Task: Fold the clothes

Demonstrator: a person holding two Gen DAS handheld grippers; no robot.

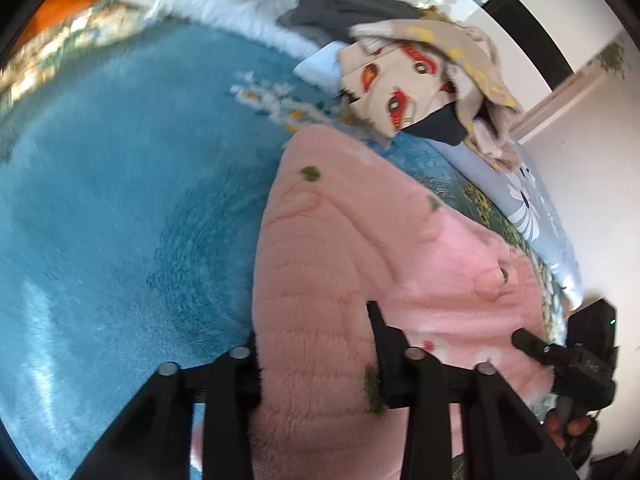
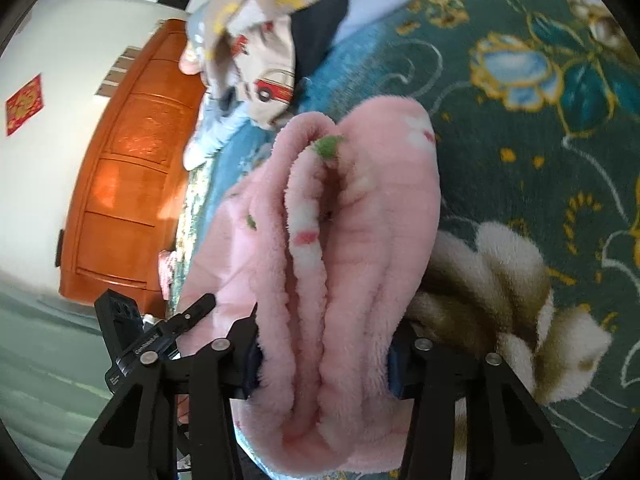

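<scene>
Pink fluffy fleece garment lies on the blue plush bedspread, doubled into several layers. Left gripper and right gripper each clamp a bunched edge — this fold looks under way, not yet laid flat. At 1 o'clock in the left view, a loose heap of printed clothes is unfolded — more left

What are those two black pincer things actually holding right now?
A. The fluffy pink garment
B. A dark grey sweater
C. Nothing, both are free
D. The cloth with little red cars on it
A: the pink fleece garment is bunched between the fingers of the right tool, and the left tool also has its edge between its fingers, while the car-print cloth lies in the pile farther back.
</scene>
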